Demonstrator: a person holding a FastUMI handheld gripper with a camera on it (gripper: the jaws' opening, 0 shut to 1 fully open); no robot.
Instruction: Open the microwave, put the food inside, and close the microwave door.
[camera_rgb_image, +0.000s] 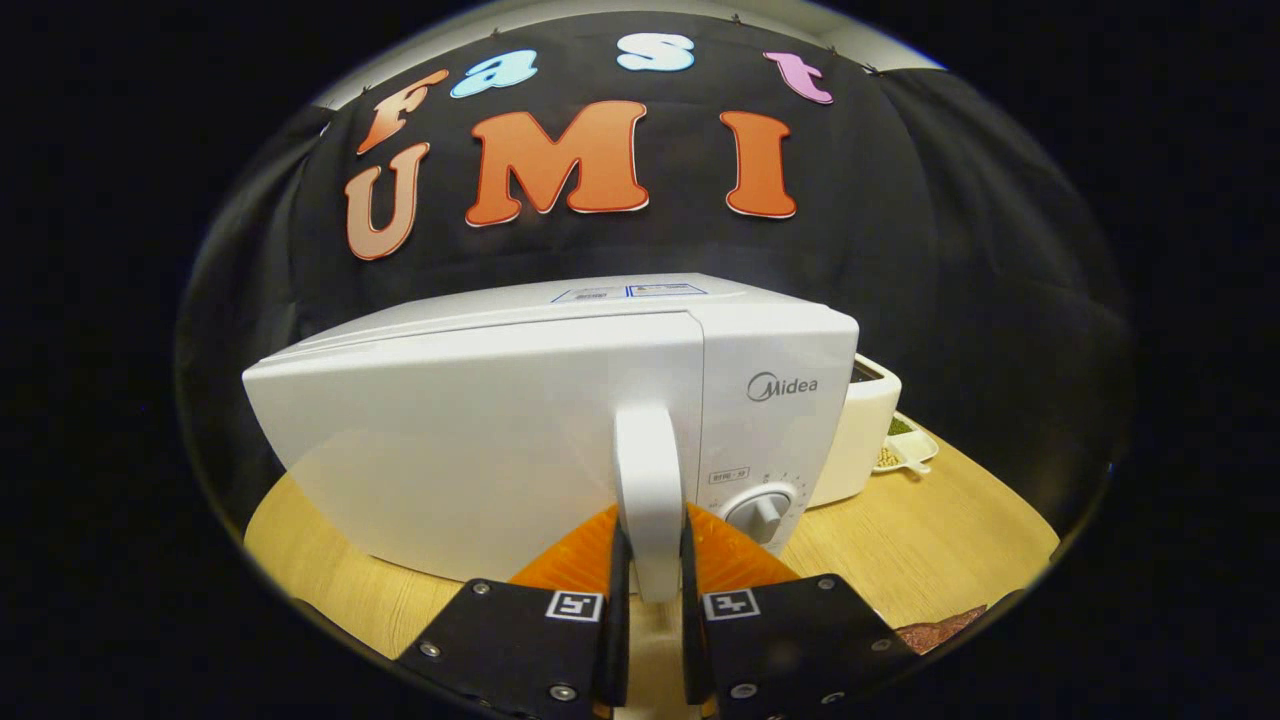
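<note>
Squarely between gripper (650, 560) fingers: microwave handle (648, 480).

Demo booth w/ black cloth wall (950, 230), wooden table (900, 540), microwave (480, 430).

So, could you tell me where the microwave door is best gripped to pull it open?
Grip the vertical handle on the microwave door, coming straight from the front. It is a narrow upright bar standing off the door, so one finger fits each side. The gripper fingers are closed on its lower part.
</note>
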